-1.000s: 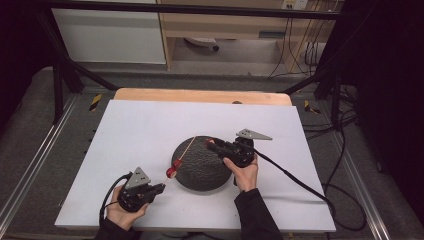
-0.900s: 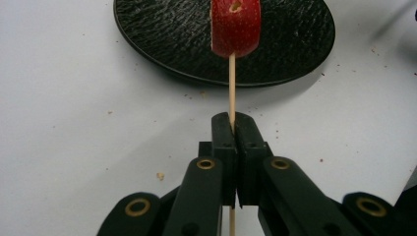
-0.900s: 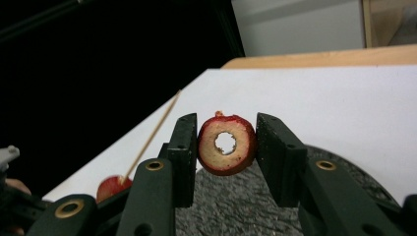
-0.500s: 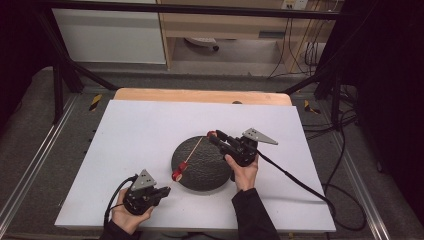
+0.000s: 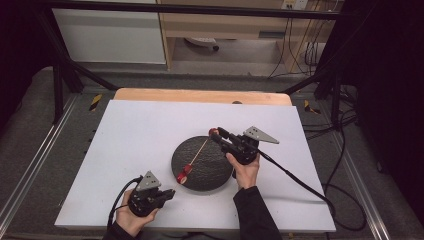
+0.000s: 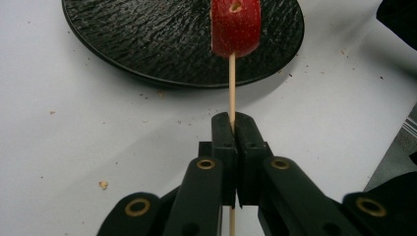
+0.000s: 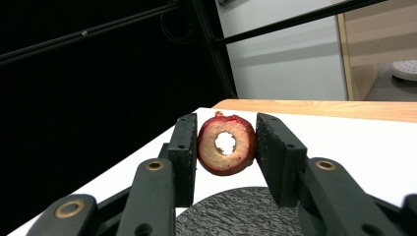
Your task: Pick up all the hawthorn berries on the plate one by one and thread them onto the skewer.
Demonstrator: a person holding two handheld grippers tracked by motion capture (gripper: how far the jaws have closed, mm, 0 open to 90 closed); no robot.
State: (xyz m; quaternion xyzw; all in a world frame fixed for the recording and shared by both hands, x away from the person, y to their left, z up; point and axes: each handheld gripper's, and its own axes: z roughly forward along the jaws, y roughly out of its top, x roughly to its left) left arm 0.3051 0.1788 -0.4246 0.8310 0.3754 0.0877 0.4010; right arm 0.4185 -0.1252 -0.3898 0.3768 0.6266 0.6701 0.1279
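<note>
left gripper: near edge of table, about 7 o'clock from plate, held in left hand. jaws clenched on skewer; in the left gripper view the stick runs up between the closed jaws to a red fruit slice threaded on it, poised over the near rim of the plate. in the high view the skewer lies across the plate, red piece at its near end at about 7 o'clock on the plate.

plate: black, round, rough-textured, at table centre, slightly toward the right. crumbs scattered on the white surface around it.

right gripper: at about 1 o'clock from the plate, over its far rim, held in right hand, dark sleeve behind. jaws grasping a cored red ring slice, pale flesh, hole through the middle, pinched at both sides and raised above the plate. grey plate on top, cable trailing to 4 o'clock off the table.

wood strip: along far edge of table, 12 o'clock.
</note>
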